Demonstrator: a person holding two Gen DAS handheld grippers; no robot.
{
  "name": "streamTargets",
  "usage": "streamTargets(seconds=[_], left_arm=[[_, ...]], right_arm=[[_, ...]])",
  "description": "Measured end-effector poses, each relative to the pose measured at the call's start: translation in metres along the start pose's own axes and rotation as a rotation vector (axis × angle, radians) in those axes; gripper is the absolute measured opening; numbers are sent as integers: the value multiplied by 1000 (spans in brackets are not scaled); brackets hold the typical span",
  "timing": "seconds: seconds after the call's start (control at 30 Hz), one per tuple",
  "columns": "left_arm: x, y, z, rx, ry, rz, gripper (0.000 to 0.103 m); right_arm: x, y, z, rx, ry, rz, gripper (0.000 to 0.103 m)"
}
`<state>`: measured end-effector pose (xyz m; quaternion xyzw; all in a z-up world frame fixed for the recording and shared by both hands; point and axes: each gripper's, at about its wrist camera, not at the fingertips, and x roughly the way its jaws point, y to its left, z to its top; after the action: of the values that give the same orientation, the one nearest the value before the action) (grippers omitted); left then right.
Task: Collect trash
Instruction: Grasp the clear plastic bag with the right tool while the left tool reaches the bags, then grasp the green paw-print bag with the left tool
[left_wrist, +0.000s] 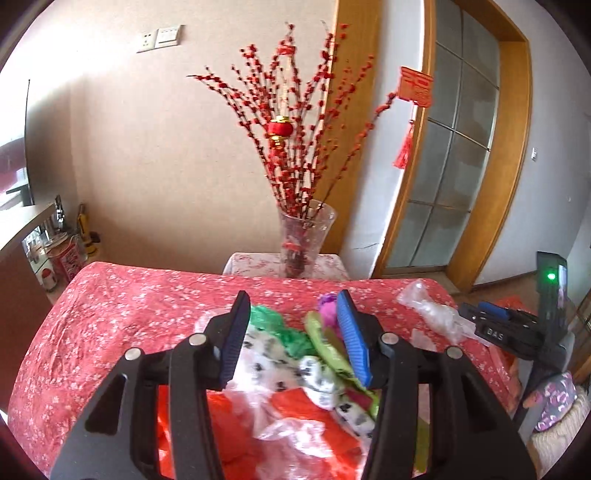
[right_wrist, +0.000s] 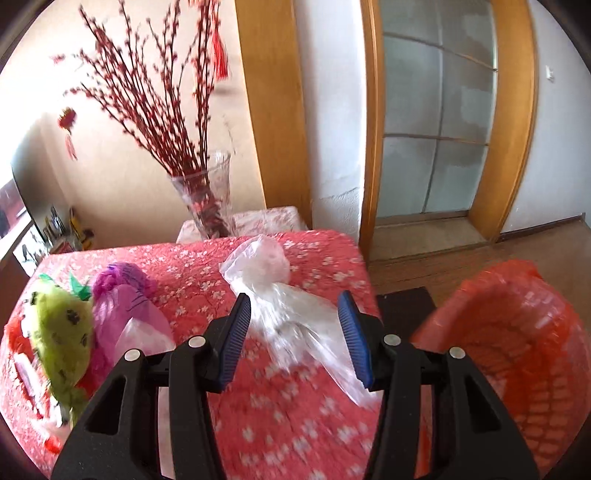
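Note:
A pile of plastic trash lies on the red floral tablecloth (left_wrist: 110, 314): a green bag (left_wrist: 284, 332), a white paw-print wrapper (left_wrist: 277, 362), a yellow-green bag (right_wrist: 62, 332), a purple bag (right_wrist: 125, 299) and red-orange plastic (left_wrist: 295, 410). My left gripper (left_wrist: 295, 306) is open above this pile, touching nothing. A clear plastic bag (right_wrist: 273, 295) lies near the table's right edge; it also shows in the left wrist view (left_wrist: 432, 310). My right gripper (right_wrist: 293, 306) is open with the clear bag between its fingers. It also shows in the left wrist view (left_wrist: 491, 317).
A bin lined with a red-orange bag (right_wrist: 517, 350) stands on the floor right of the table. A glass vase of red branches (left_wrist: 303, 240) stands on a small stand behind the table. A wooden door frame with frosted glass (right_wrist: 436, 129) is at the back right.

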<state>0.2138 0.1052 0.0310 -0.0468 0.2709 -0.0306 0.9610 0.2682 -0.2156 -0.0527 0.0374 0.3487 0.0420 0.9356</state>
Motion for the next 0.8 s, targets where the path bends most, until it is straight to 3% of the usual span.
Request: streamTargets(seconds=[0.13,0.27,0.37,0.47,0.63,0.8], left_arm=[[0,14,-2,-14,7,13,49],[5,21,-4,-24,21,21,49],[6,23,-9,-34,29,19,49],[7,24,-11,-31,30,13,49],[5,20,-15,-18,34,-1,49],[1,1,-22,1,55,-56,49]], right_arm=[[25,5,4,1,55,-10,50],[36,11,2,-5,90,4,63],[47,19,-2,-52,130,-23,63],[52,20,-5,-67,152,-41,46],[48,14,-7,-48,146,-40,26],[29,8,-15,-23,127,-10,21]])
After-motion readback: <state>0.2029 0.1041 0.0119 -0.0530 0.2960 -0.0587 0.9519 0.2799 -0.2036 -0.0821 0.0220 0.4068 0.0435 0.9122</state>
